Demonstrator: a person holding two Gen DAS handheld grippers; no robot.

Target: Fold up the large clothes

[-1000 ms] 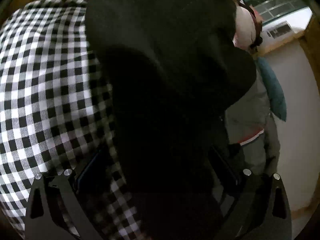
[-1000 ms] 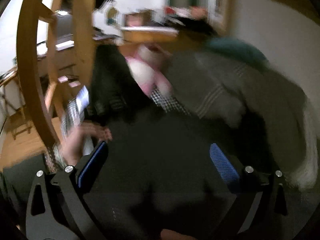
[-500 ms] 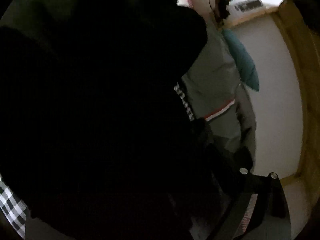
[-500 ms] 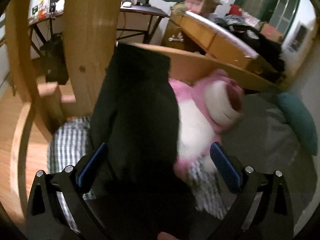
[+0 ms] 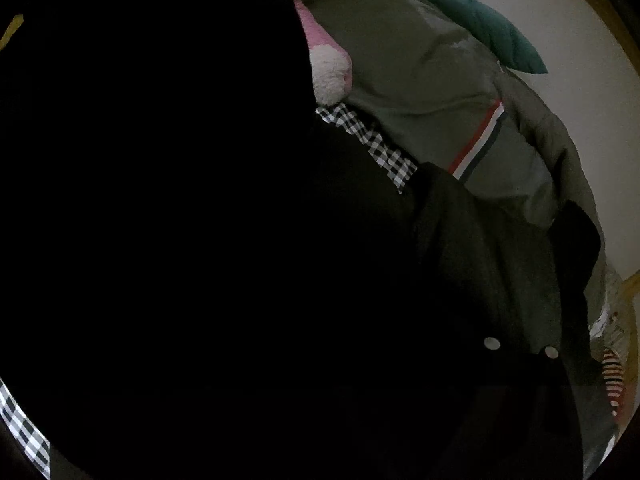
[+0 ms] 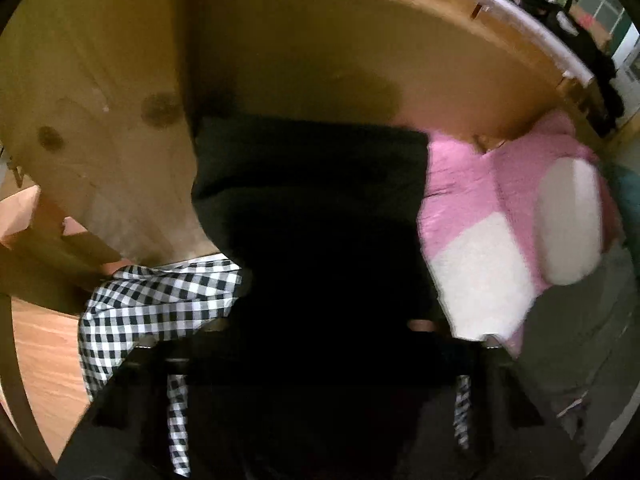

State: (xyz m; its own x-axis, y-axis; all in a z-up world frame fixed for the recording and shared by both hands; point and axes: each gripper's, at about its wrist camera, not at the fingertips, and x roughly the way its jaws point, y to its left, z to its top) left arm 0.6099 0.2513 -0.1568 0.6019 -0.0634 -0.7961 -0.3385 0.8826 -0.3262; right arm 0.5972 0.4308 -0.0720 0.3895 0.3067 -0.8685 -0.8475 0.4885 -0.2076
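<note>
The black garment (image 6: 312, 240) now fills the centre of the right wrist view, hiding more of the pink plush toy (image 6: 500, 216) than half a second ago. It also blacks out most of the left view, above the checked sheet (image 5: 372, 140). Neither tool's grip state can be told: the left tool (image 5: 520, 350) shows only two screws, the right tool (image 6: 320, 360) is buried.

Your left wrist view is mostly black: the dark garment (image 5: 180, 240) sits close to the lens and swallows detail (only the upper right stays dimly lit). Your right wrist view is brighter and warm-toned, but soft with motion blur; the pink plush toy (image 6: 520, 216) smears, and straight edges bow near the rim.
</note>
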